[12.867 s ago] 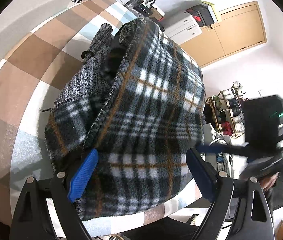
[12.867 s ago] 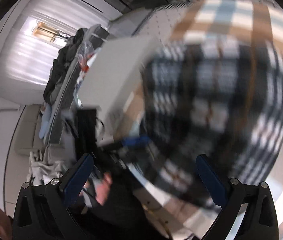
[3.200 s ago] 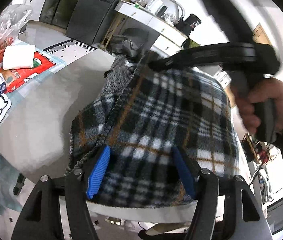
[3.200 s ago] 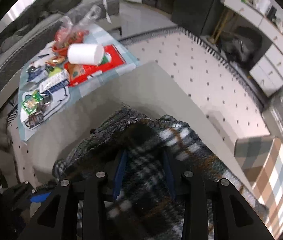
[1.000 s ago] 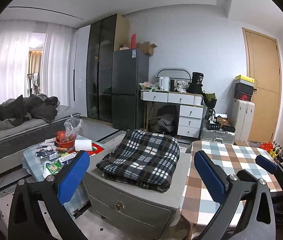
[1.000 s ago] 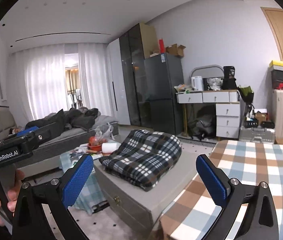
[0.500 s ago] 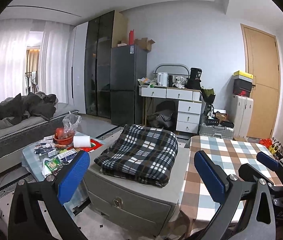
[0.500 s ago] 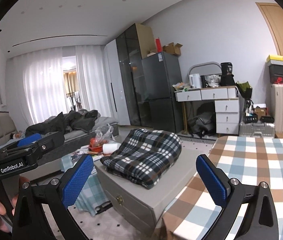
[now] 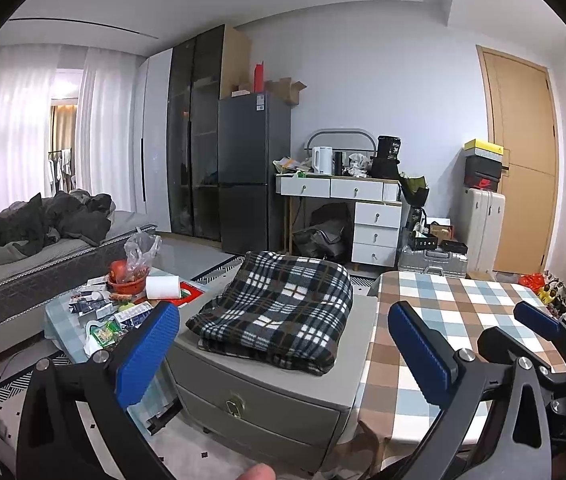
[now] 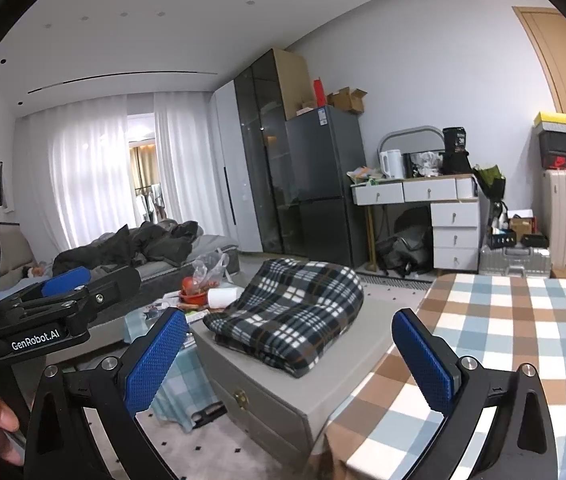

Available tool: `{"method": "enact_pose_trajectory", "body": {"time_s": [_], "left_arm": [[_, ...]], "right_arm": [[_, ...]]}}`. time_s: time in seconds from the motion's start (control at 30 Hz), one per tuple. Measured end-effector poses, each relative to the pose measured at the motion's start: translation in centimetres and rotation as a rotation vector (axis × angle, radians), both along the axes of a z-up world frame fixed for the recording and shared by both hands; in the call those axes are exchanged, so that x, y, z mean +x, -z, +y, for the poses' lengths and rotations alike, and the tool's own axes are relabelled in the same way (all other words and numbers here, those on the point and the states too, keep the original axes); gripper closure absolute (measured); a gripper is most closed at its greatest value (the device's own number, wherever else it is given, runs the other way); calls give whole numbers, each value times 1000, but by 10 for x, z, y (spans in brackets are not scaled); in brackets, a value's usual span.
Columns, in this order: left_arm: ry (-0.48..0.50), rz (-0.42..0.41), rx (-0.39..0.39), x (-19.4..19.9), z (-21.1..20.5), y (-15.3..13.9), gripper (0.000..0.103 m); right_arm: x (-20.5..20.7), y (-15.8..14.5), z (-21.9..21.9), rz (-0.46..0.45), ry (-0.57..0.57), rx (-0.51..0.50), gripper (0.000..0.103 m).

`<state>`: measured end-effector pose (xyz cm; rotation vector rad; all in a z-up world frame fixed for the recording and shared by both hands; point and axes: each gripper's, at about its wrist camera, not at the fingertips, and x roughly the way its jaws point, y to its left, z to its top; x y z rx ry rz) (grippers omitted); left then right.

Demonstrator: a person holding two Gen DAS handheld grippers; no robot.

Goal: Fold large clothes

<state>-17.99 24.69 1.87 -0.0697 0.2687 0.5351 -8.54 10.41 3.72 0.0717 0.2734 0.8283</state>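
Compared with the view half a second before, both cameras sit slightly nearer and lower, so the folded plaid garment (image 9: 279,312) fills a little more of each frame; compared with the close views some seconds earlier, both grippers have drawn back and let go of the cloth. The garment lies as a compact folded stack on the top of the grey drawer cabinet (image 9: 259,396), towards its left and far edges, with bare cabinet top showing along the right edge, where the cabinet abuts the table with the checked cloth (image 9: 459,320). The left gripper (image 9: 283,356) has its blue pads spread wide with nothing between them; the right gripper (image 10: 289,356) is likewise spread and empty. Each gripper appears at the side of the other's view. Both are well apart from the garment.

Judged from this arrangement, the folding and setting-down step is finished, and the step in hand is the retreat after placement. If another large garment is to be folded, the next move calls for carrying the spread grippers to it and closing each on an edge or corner; no such garment lies on the checked table in view. The dark heap on the sofa (image 10: 131,244) may be clothing, though this cannot be told.
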Motion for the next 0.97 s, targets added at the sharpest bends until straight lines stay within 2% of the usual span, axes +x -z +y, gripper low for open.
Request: {"method": "enact_pose_trajectory", "body": {"time_s": [0.97], "left_arm": [[31, 13, 5, 10, -4, 3, 1]], "right_arm": [[6, 4, -15, 45, 20, 43, 0]]}}
